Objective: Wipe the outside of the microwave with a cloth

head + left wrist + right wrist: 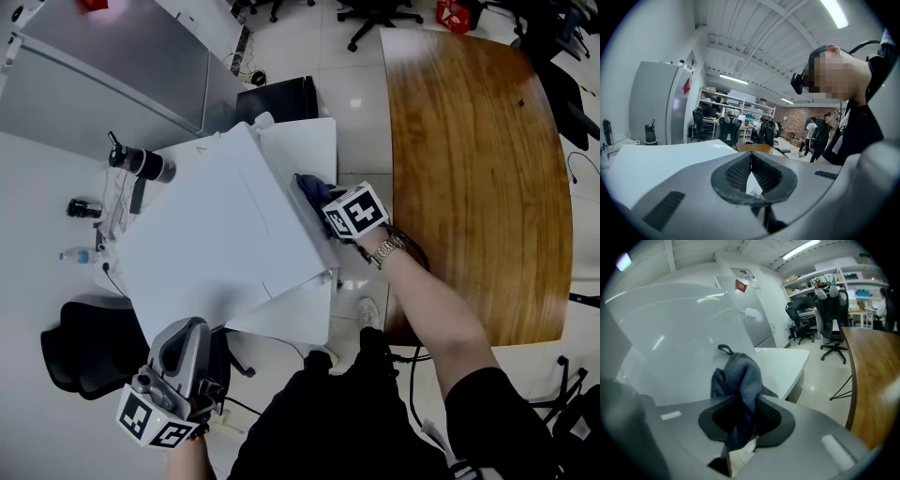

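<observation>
- Setting: open office with a pale tiled floor; a white surface (37, 309) carries the microwave (220, 234), with a wooden table (469, 169) to its right across a gap and a grey fridge (112, 66) behind
- Task item, microwave: white casing, top panel facing my head view; its right side wall is the face being worked
- Task item, cloth (740, 373): dark blue-grey, bunched into a wad, lying against the upper part of that right side wall
- Right gripper (746, 414): fingers closed on the cloth, a fold pinched between them and the rest bulging out ahead
- Left gripper (751, 164): fingers pressed together with nothing between them, held low at the near side of the microwave and apart from it
- Containers: a dark flask (141, 162) and a small clear bottle with a blue cap (77, 255) stand on the surface left of the microwave; I cannot tell what either holds
- Risk, grip: I judge only a fold is pinched, so drag along the wall could pull the cloth free
- Risk, coverage: the wad meets the wall on a narrow patch, so strokes that do not overlap would leave strips unwiped
- Risk, contact: pressing too deep could bring the hard fingers or the marker cube onto the casing and scuff it
- Risk, shift: nothing braces the microwave, so a firm sideways push could slide it toward the flask and bottle
</observation>
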Demonstrator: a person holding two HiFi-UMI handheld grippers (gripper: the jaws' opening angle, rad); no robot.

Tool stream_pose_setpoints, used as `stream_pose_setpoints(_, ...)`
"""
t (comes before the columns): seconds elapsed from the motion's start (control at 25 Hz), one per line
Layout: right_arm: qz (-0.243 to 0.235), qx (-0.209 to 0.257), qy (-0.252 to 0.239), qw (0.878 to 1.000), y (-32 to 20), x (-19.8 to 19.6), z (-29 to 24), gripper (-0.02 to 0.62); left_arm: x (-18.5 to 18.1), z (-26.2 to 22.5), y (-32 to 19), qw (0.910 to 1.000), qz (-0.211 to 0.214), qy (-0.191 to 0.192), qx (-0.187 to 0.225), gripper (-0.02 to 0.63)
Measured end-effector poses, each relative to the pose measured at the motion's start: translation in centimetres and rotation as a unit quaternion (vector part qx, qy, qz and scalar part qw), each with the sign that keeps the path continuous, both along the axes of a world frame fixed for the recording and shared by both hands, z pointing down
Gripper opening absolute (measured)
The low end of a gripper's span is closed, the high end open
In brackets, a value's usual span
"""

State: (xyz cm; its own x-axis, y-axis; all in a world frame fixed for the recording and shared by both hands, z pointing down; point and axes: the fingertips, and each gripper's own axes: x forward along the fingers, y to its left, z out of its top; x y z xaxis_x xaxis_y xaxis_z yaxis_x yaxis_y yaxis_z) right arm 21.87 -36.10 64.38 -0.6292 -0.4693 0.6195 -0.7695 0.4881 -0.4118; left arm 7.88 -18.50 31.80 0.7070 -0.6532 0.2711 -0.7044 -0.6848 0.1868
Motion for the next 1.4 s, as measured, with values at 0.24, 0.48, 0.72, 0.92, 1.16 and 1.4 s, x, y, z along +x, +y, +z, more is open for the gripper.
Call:
stream_pose_setpoints(0.24,0.013,-0.018,0.042,0.999,0.3,0.5,1.4,0.080,-1.1,0.1,0.9,0.9999,-0.011,0.003,0.001,0.005)
stream_pose_setpoints(0.48,0.038,0.018,0.076,0.996,0.4,2.4,-0.9,0.080,-3.3,-0.1,1.8,0.9994,-0.031,0.016,0.008,0.005)
stream_pose_setpoints(0.72,0.082,0.102,0.107,0.986,2.0,5.0,-7.3,0.080,-7.1,-0.8,3.7,0.9978,-0.050,0.036,0.025,0.005)
stream_pose_setpoints(0.92,0.123,0.168,0.138,0.968,5.2,6.6,-13.9,0.080,-10.6,-1.2,6.3,0.9959,-0.054,0.051,0.051,0.005)
stream_pose_setpoints(1.16,0.173,0.272,0.163,0.932,11.4,6.9,-24.2,0.080,-15.1,-1.6,9.9,0.9919,-0.060,0.079,0.079,0.005)
stream_pose_setpoints(1.4,0.164,0.362,0.152,0.905,17.9,0.2,-31.9,0.080,-21.1,-0.8,13.7,0.9876,-0.082,0.097,0.092,0.005)
